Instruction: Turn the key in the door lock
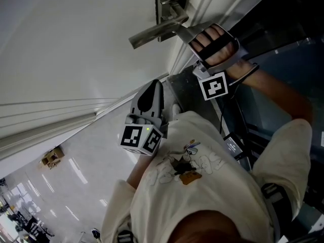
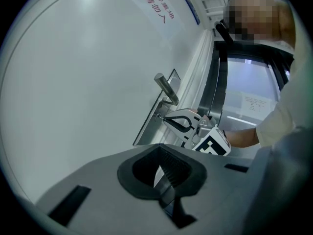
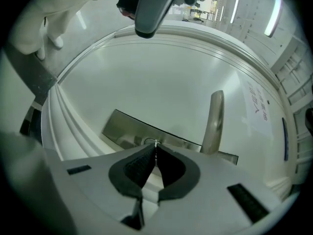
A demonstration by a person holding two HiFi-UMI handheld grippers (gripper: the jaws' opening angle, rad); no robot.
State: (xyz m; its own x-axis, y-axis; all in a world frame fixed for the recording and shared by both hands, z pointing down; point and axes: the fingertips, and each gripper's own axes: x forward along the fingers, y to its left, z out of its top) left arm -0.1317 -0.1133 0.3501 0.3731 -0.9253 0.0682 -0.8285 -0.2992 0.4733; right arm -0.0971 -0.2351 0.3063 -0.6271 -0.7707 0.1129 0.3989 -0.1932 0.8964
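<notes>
Cream tee, grey grippers!
Short-sleeved T-shirt (image 1: 217,196) shows a cartoon print (image 1: 188,166); black straps (image 1: 205,42); left gripper (image 2: 159,166) and right gripper (image 3: 155,146) are grey, black-padded, with checkered marker cubes (image 1: 140,138).

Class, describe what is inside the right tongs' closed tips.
A thin metal sliver, apparently the key, shows there, at the lock plate; its blade and keyhole are covered.

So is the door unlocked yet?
Not yet, I think. Done: the right gripper is at the lock plate. In hand: its jaws pinch a thin key at the keyhole. Left: turning it; the handle is not held.
</notes>
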